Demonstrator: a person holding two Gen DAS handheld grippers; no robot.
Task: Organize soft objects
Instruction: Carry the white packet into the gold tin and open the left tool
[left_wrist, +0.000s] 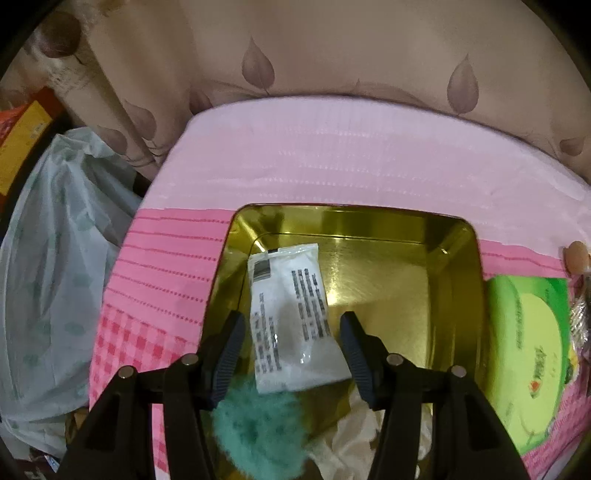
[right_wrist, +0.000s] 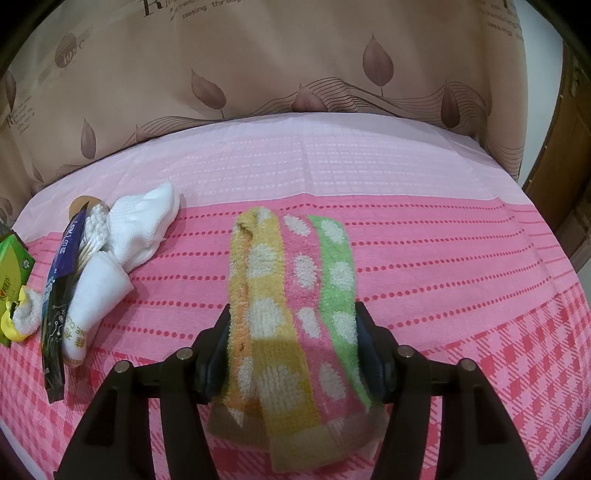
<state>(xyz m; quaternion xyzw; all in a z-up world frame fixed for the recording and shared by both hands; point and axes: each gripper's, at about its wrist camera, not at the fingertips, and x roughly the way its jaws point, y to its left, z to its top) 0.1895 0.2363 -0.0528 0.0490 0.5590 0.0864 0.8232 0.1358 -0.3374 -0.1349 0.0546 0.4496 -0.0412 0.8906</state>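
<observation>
The folded spotted towel (right_wrist: 295, 314) is laid lengthwise on the pink-clothed desk (right_wrist: 443, 258), flanked by the right hand-held gripper (right_wrist: 293, 354), whose jaws barely touch its edges; release seems likely. The white packet (left_wrist: 291, 325) lies loose in the gold tin (left_wrist: 406, 266), apparently sorted, between the left hand-held gripper's (left_wrist: 291, 354) open jaws.

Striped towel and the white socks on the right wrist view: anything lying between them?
No. In the right wrist view only bare pink cloth separates the towel from the socks.
</observation>
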